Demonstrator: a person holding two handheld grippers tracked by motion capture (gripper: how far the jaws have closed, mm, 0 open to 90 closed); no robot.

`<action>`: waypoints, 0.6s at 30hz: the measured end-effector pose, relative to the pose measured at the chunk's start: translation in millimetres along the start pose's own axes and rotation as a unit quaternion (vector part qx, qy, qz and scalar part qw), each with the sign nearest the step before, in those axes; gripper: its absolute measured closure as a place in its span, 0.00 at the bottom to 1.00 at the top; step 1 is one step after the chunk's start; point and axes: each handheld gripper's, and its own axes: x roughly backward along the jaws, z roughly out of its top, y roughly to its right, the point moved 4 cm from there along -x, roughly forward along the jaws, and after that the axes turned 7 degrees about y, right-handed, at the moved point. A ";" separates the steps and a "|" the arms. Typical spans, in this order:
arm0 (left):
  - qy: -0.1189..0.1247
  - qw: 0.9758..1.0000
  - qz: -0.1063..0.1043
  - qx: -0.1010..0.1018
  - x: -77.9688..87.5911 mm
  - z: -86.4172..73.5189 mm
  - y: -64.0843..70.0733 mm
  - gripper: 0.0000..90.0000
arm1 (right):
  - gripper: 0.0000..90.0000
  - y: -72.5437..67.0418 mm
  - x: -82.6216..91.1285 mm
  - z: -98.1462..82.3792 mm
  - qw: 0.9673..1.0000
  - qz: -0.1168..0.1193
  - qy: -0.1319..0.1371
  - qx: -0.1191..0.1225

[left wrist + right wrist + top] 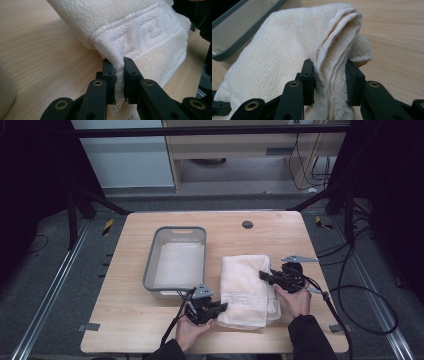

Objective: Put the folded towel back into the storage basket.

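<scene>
Left gripper (pixel 221 307): clamped on the folded towel's (pixel 247 287) near-left corner. Towel: on the wooden table (pixel 135 320), just right of the grey bin (pixel 176 259). Right gripper (pixel 264 275): clamped on the towel's right edge. Judged progress: both grips made; transfer to the empty bin remains. Dark floor, cables beyond.

Towel (pixel 247 287): cream-white terry, with a woven band near one edge carrying a raised angular key pattern between plain ribbed stripes and a twisted cord line, seen in the left gripper view (pixel 140 27). Bin (pixel 150 270): grey rim and walls, pale whitish floor inside; table (pixel 125 325): light wood with fine straight grain and a small dark round insert near the far edge. Left gripper (pixel 220 306) and right gripper (pixel 264 275): black jaws with brass-coloured pivot rings, each topped by a grey plate.
</scene>
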 end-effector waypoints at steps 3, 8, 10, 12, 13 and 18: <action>0.007 1.000 0.004 -0.005 6.7 4.7 2.0 0.90 | 0.73 -4.7 5.3 5.7 1.000 0.002 0.012 0.003; 0.022 1.000 0.004 -0.015 15.9 12.8 5.0 0.90 | 0.73 -11.9 13.6 14.7 0.999 0.005 0.029 0.013; 0.026 1.000 0.004 -0.015 17.3 14.2 6.1 0.90 | 0.73 -14.1 16.3 17.9 0.999 0.006 0.034 0.015; 0.034 0.999 0.005 -0.019 22.1 18.5 7.9 0.91 | 0.73 -16.5 19.0 21.3 0.999 0.007 0.041 0.019; 0.036 0.999 0.004 -0.020 23.8 19.9 8.1 0.90 | 0.73 -17.7 20.5 22.8 0.999 0.008 0.044 0.017; 0.046 0.999 0.005 -0.024 31.1 26.2 9.3 0.91 | 0.73 -24.0 24.8 30.5 0.998 0.009 0.057 0.030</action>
